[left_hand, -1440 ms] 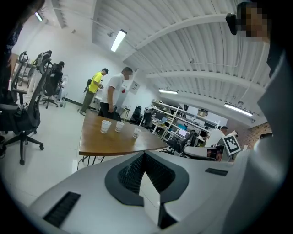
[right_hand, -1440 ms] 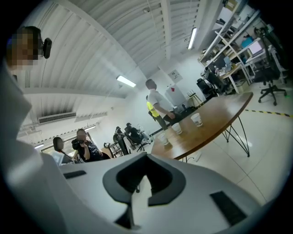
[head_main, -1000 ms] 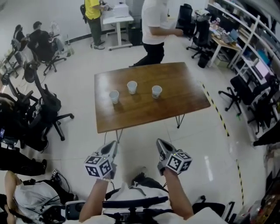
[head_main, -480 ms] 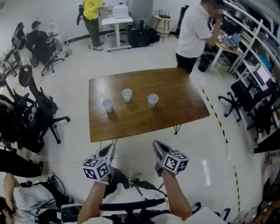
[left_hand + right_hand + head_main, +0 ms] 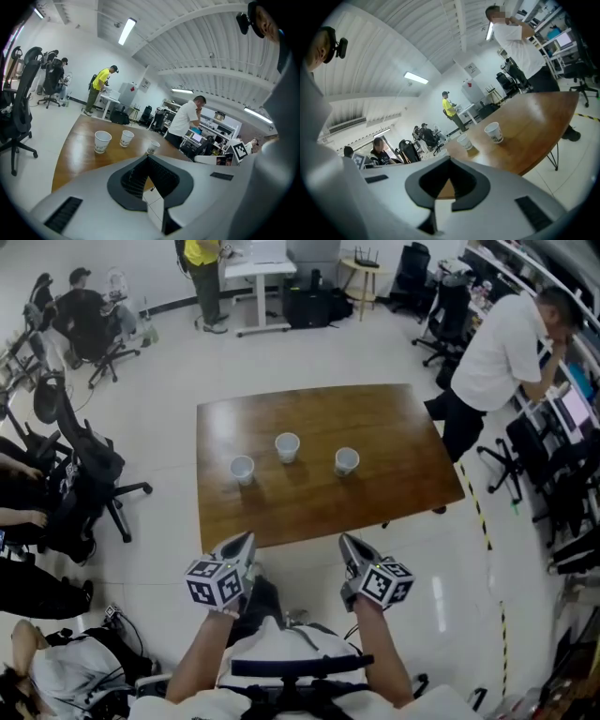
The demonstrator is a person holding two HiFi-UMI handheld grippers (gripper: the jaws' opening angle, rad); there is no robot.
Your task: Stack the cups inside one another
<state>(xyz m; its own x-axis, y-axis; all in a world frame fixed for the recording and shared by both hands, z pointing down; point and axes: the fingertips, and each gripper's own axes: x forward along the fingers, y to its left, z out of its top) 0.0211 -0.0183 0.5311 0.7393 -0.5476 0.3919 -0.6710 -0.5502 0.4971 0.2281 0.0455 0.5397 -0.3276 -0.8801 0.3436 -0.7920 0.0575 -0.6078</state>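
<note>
Cups: three paper cups are standing apart in a loose row near the middle of the table. They are the left cup point(image 5: 243, 469), the middle cup point(image 5: 287, 447) a touch farther back, and the right cup point(image 5: 347, 461). All are sitting upright, mouths up, none inside another.
Progress: nothing is being stacked yet. By my reading the whole job is waiting, with two nestings to do and no cup being touched.
Table: the wooden table point(image 5: 394, 427) is carrying only those cups, and its near edge is lying just beyond the gripper tips.
Left gripper: the left gripper point(image 5: 246, 545) is hovering short of the near edge, with its jaws pressed together at the tips and nothing between them.
Right gripper: the right gripper point(image 5: 347, 545) is hanging level with it on the right, its jaws likewise pressed together and carrying nothing.
Next need: I reckon a pair of jaws is going to have to spread before any cup gets picked up.
Hard to see: in the right gripper view the left cup is possibly peeking over the jaw tips, but it is too faint to call. The print on the cups is reading as smudges.
Cut off: the tabletop is hiding most of the table's legs.
Surroundings: a person in a white shirt point(image 5: 506, 352) is standing off the table's far right corner, and office chairs point(image 5: 89, 465) are crowding the left.
</note>
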